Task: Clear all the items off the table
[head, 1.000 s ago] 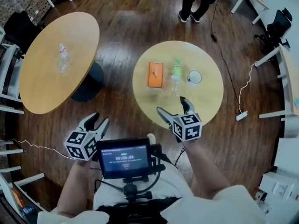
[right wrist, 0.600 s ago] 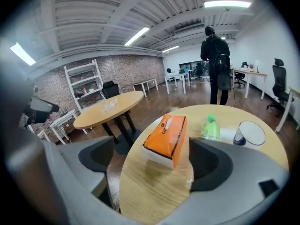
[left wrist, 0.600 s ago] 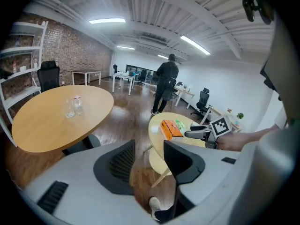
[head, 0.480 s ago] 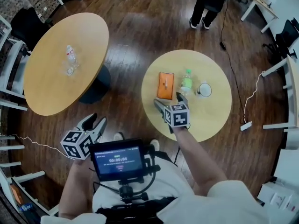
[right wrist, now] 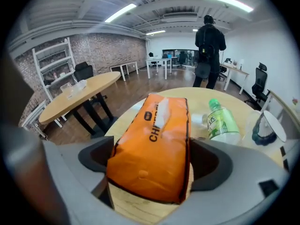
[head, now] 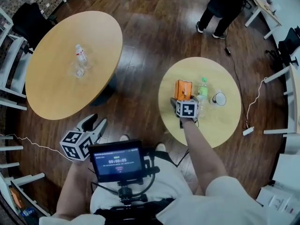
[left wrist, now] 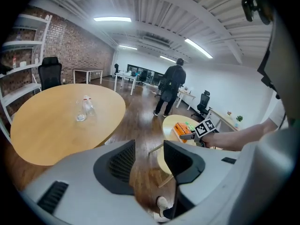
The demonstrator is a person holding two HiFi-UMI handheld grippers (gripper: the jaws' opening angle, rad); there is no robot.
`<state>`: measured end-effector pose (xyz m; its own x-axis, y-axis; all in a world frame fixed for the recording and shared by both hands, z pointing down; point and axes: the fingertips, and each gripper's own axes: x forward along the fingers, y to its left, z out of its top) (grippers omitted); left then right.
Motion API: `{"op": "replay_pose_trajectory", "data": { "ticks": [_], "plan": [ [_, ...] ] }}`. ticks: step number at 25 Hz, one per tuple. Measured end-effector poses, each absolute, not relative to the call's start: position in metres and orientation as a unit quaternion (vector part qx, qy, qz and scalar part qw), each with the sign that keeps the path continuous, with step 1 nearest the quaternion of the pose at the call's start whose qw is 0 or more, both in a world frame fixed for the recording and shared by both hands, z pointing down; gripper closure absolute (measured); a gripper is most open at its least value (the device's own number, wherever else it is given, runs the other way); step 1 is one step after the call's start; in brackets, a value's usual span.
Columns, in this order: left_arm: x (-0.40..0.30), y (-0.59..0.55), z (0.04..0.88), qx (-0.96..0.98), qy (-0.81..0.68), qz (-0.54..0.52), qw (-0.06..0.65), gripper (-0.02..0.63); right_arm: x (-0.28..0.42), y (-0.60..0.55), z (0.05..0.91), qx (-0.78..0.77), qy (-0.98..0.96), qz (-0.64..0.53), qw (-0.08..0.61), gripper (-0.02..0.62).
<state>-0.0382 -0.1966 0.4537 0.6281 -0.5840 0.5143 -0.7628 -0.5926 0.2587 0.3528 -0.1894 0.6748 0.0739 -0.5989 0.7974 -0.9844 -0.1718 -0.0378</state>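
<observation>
An orange tissue pack (head: 183, 88) (right wrist: 154, 144) lies on the small round table (head: 220, 125). My right gripper (head: 183, 96) (right wrist: 151, 161) has one jaw pressed to each long side of the pack and holds its near end. To the pack's right lie a green-labelled bottle (head: 202, 90) (right wrist: 222, 121) and a white cup (head: 218, 98) (right wrist: 265, 125). My left gripper (head: 96, 124) (left wrist: 149, 161) hangs over the floor to the left, away from the table. It is open and holds nothing.
A larger round table (head: 56, 78) at the left carries a clear bottle (head: 81, 54) and a glass (head: 78, 71). A person (head: 225, 3) stands beyond the small table. Chairs (head: 9, 46) line the left side, and a cable (head: 255, 95) runs over the floor at the right.
My right gripper has reached forward over the small table and closed round the near end of the orange pack. The left gripper has stayed low at the left.
</observation>
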Motion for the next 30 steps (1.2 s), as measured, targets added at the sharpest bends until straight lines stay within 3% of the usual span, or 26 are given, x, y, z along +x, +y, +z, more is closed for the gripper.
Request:
{"op": "replay_pose_trajectory", "data": {
  "ticks": [2, 8, 14, 21, 30],
  "plan": [
    [-0.048, -0.204, 0.456, 0.87, -0.39, 0.188, 0.236, 0.41, 0.36, -0.185, 0.686, 0.678, -0.569, 0.368, 0.286, 0.093],
    [-0.075, -0.222, 0.463, 0.872, -0.387, 0.172, 0.246, 0.41, 0.38, -0.171, 0.681, 0.692, -0.539, 0.382, 0.29, 0.204],
    [-0.117, -0.238, 0.467, 0.867, -0.405, 0.141, 0.254, 0.41, 0.339, -0.185, 0.642, 0.686, -0.571, 0.354, 0.278, 0.215],
    [-0.177, -0.249, 0.478, 0.85, -0.437, 0.111, 0.271, 0.41, 0.158, -0.261, 0.571, 0.553, -0.724, 0.266, 0.315, 0.215],
    [-0.279, -0.24, 0.479, 0.825, -0.485, 0.117, 0.266, 0.41, -0.092, -0.346, 0.594, 0.368, -0.826, 0.198, 0.378, 0.213]
  ]
}}
